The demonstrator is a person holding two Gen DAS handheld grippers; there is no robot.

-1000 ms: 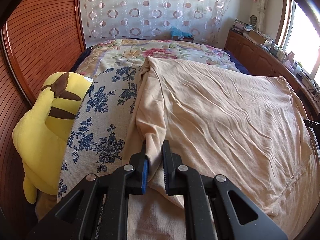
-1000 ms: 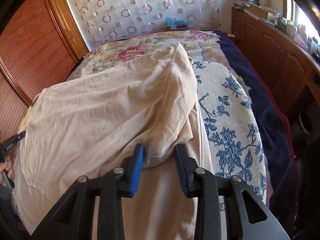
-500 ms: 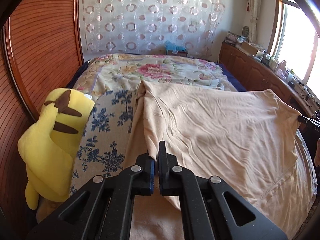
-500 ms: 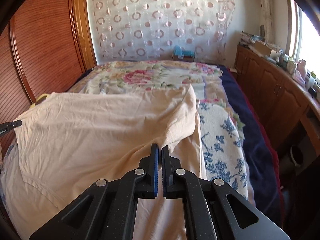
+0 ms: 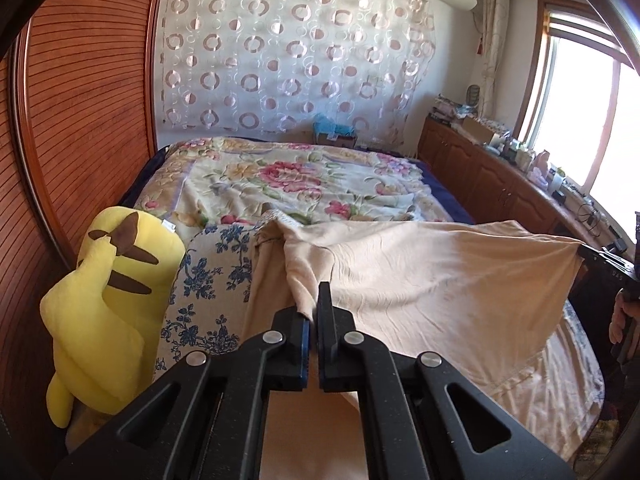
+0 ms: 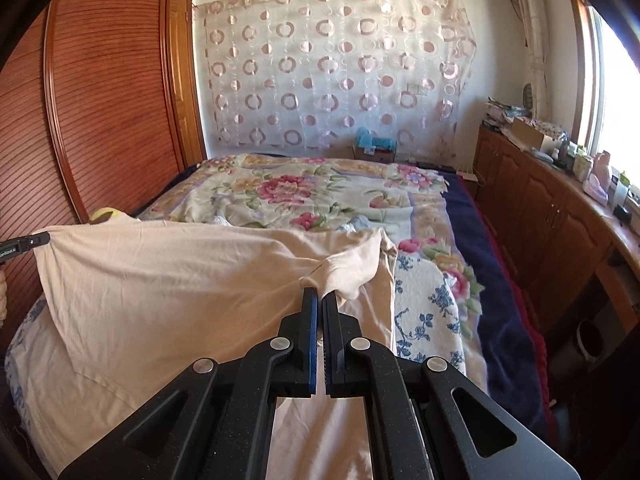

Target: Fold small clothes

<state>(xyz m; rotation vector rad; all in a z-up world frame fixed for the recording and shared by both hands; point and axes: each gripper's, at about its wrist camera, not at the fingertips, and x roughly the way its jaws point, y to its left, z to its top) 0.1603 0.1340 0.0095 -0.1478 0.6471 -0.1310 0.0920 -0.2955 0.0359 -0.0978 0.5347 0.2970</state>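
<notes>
A beige shirt (image 5: 420, 280) hangs stretched above the bed, held at two corners. My left gripper (image 5: 313, 312) is shut on a bunched corner of it; folds of cloth rise just above the fingertips. The right gripper shows at the right edge of the left wrist view (image 5: 600, 258), pinching the far corner. In the right wrist view the same shirt (image 6: 172, 280) spreads leftward, and my right gripper (image 6: 320, 300) is shut on a gathered sleeve corner. The left gripper's tip (image 6: 24, 242) grips the shirt's far left corner there.
The bed carries a floral quilt (image 5: 280, 176) and a blue-flowered cover (image 5: 208, 280). A yellow plush toy (image 5: 108, 300) leans by the wooden wardrobe (image 5: 80, 120) on the left. A cluttered wooden cabinet (image 6: 560, 216) runs along the window side. A hand (image 5: 622, 316) shows at right.
Both grippers closed on the shirt's corners and rose, lifting the cloth off the bed and pulling it taut between them. More of the quilt behind shows.
</notes>
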